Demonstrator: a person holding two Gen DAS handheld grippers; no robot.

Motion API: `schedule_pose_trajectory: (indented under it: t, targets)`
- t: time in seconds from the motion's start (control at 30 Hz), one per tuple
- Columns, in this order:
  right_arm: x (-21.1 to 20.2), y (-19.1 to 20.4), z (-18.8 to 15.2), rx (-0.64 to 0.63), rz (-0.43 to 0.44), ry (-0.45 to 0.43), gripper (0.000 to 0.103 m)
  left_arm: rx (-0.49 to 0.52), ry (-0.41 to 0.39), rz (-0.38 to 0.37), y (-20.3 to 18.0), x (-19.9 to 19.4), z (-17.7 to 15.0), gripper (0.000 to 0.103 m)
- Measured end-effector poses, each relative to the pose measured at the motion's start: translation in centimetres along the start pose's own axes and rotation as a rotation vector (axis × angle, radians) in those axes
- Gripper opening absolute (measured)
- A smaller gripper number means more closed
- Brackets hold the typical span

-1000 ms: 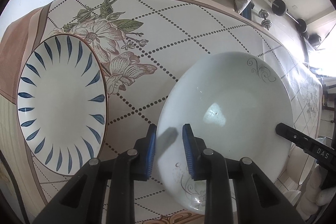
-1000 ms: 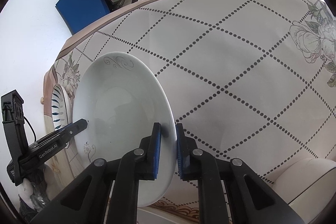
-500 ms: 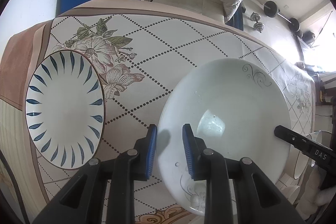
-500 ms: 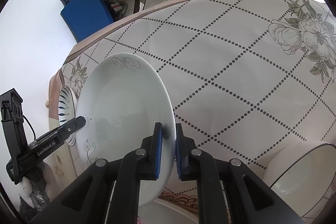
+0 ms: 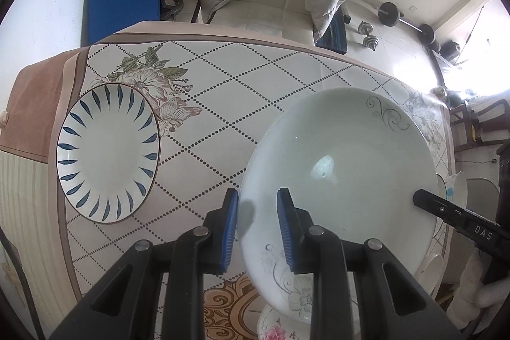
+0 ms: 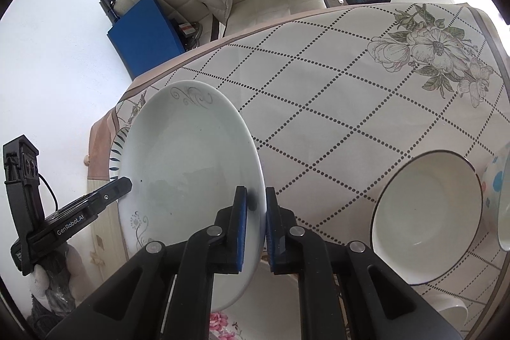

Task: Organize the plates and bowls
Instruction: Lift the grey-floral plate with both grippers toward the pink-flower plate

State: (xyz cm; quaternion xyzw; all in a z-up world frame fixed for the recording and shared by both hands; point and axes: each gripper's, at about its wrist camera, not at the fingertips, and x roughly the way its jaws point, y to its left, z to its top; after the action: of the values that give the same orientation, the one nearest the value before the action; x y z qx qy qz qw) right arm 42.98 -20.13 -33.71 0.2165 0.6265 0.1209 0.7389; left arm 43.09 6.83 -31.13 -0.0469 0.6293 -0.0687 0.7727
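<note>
Left wrist view: a white plate (image 5: 344,168) with grey scrollwork hangs clear of the desk (image 5: 255,85), gripped at opposite edges, likely so its wide, shallow body rides level. The left tool (image 5: 256,228) straddles the near rim with its jaws narrow, the plate's edge between the blue pads; the right tool (image 6: 255,222) is clamped tight on the far rim. A blue-petal plate (image 5: 108,153) lies empty on the desk's left, a probable stacking spot. On the right, a black-rimmed bowl (image 6: 427,222) sits empty beside a spotted bowl (image 6: 500,190).
</note>
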Motion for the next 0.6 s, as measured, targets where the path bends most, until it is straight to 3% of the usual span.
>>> schedule_pose_trajectory:
  t: [0.33,0.6]
  targets:
    - [-4.1,-1.9,-7.5,0.055,0.013,-0.023,0.012,0.079,0.009,-0.012,-2.4,-2.5,-4.7,0.022]
    - [-5.1,-3.8,-13.0,0.103,0.012,-0.025,0.012,0.132,0.043,-0.011,-4.0,-2.1,-8.6,0.022]
